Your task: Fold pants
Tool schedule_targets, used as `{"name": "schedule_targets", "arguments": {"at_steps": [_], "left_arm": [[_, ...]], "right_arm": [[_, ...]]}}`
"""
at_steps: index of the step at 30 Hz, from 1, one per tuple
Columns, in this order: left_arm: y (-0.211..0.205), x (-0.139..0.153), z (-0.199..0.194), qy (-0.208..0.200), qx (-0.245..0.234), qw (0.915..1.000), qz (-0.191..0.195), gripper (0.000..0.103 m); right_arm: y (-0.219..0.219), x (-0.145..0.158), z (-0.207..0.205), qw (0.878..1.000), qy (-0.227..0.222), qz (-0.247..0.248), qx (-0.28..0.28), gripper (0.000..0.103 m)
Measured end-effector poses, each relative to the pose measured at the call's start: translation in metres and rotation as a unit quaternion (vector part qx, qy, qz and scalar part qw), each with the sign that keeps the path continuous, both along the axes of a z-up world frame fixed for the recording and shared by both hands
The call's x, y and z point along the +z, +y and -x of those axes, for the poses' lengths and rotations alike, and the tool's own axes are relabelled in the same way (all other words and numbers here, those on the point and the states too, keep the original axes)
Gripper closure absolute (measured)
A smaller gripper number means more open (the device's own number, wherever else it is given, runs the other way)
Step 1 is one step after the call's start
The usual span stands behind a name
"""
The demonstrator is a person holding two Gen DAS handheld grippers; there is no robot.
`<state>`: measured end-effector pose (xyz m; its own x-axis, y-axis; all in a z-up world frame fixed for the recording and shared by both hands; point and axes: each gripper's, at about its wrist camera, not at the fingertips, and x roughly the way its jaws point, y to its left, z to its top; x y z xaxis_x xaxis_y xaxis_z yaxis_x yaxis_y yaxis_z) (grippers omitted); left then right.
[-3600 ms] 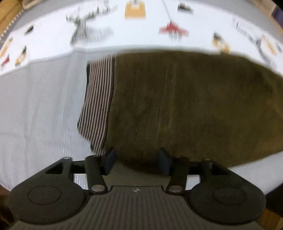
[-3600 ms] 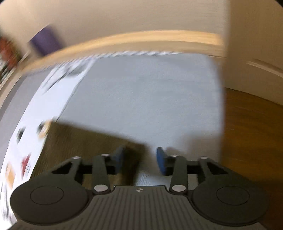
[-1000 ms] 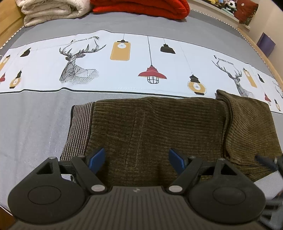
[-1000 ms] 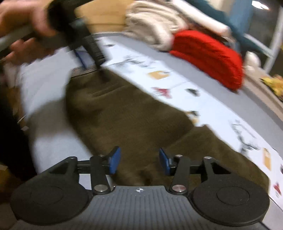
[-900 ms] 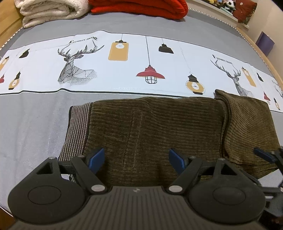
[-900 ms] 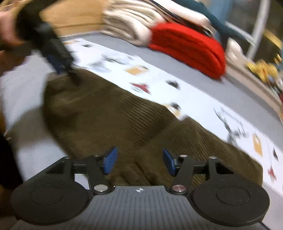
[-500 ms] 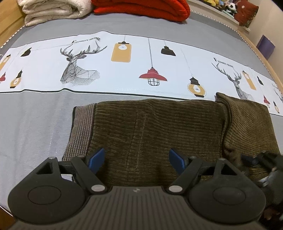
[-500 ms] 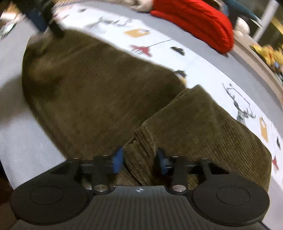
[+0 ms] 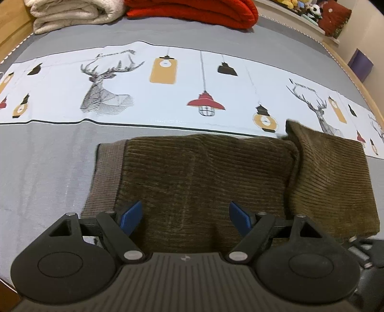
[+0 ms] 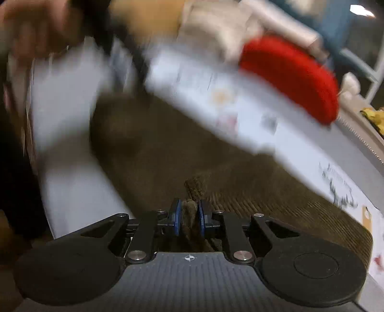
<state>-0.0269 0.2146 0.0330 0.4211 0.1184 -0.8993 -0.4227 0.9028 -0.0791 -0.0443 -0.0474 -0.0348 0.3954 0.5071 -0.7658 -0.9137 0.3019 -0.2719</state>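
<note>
Brown corduroy pants (image 9: 204,177) lie folded on the grey bed, waistband (image 9: 106,177) at the left and a folded leg section (image 9: 331,182) at the right. My left gripper (image 9: 186,216) is open, its blue pads hovering over the near edge of the pants. My right gripper (image 10: 188,216) is shut on a pinch of the pants fabric (image 10: 192,192), which sticks up between the pads; the pants (image 10: 168,148) spread beyond it in a blurred right wrist view. The right gripper's body shows at the lower right of the left wrist view (image 9: 367,252).
A white printed runner (image 9: 168,84) with deer and lamps crosses the bed behind the pants. A red blanket (image 9: 192,9) and a cream blanket (image 9: 69,12) are stacked at the far edge. The person's hand (image 10: 36,31) shows at upper left.
My right gripper has closed on the pants fabric, where half a second ago it was open over it. The right view has swung. My left gripper has stayed open and nearly still.
</note>
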Motion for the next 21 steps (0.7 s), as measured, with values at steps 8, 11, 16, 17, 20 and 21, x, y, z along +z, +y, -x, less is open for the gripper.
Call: {"name": "schedule_targets", "arguments": {"at_steps": [8, 11, 16, 17, 20, 21], "left_arm": [[-0.031, -0.004, -0.025, -0.005, -0.037, 0.9993, 0.009, 0.019], [-0.046, -0.007, -0.038, -0.017, -0.053, 0.9972, 0.049, 0.026], [-0.072, -0.012, -0.066, -0.048, -0.083, 0.9893, 0.110, 0.040], [-0.075, -0.013, -0.073, -0.056, -0.084, 0.9870, 0.125, 0.040], [-0.077, -0.021, -0.097, -0.075, -0.072, 0.9804, 0.167, 0.040], [-0.077, -0.024, -0.104, -0.079, -0.064, 0.9791, 0.177, 0.040]], "right_arm": [[-0.029, 0.027, -0.017, 0.994, 0.104, -0.029, -0.030, 0.080], [-0.058, 0.052, -0.035, 0.985, 0.096, -0.107, -0.093, 0.059], [-0.124, 0.062, -0.087, 0.942, 0.082, -0.148, -0.288, 0.047], [-0.138, 0.058, -0.097, 0.929, 0.083, -0.141, -0.332, 0.045], [-0.178, 0.043, -0.121, 0.886, 0.115, -0.113, -0.435, 0.044], [-0.189, 0.037, -0.125, 0.871, 0.133, -0.113, -0.459, 0.044]]}}
